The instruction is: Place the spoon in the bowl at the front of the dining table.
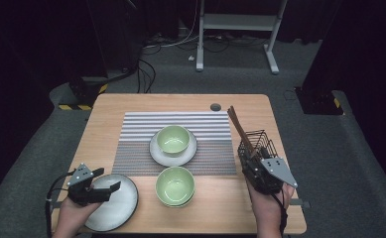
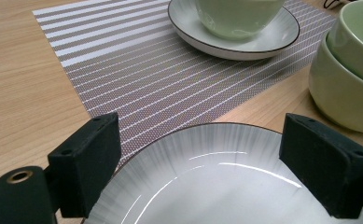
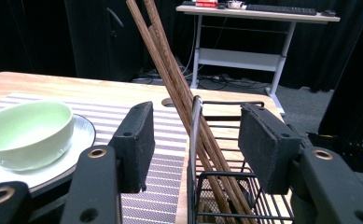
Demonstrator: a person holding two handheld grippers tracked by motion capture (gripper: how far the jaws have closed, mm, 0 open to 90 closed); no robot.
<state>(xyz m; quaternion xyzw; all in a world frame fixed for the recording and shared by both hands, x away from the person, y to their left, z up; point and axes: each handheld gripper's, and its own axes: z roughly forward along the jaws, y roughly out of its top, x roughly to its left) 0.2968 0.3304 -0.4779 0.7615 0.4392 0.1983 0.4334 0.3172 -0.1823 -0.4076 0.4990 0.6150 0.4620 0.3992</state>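
My left gripper (image 1: 108, 179) hovers over a grey-white plate (image 1: 116, 208) at the table's front left, jaws wide apart and empty. In the left gripper view both jaws stand above the plate (image 2: 207, 186) rim, apart from it. My right gripper (image 1: 252, 158) is at a black wire basket (image 1: 261, 139) on the right, which holds several brown chopsticks (image 1: 237, 124) leaning to the back left. In the right gripper view the chopsticks (image 3: 170, 70) and the basket (image 3: 226, 177) rim rise between the pads, with gaps on both sides.
A green bowl (image 1: 173, 139) sits on a saucer (image 1: 156, 153) in the middle of a striped placemat (image 1: 141, 134). Two stacked green bowls (image 1: 175, 186) stand in front of the mat, just right of the plate. A white desk frame (image 1: 240, 22) stands beyond the table.
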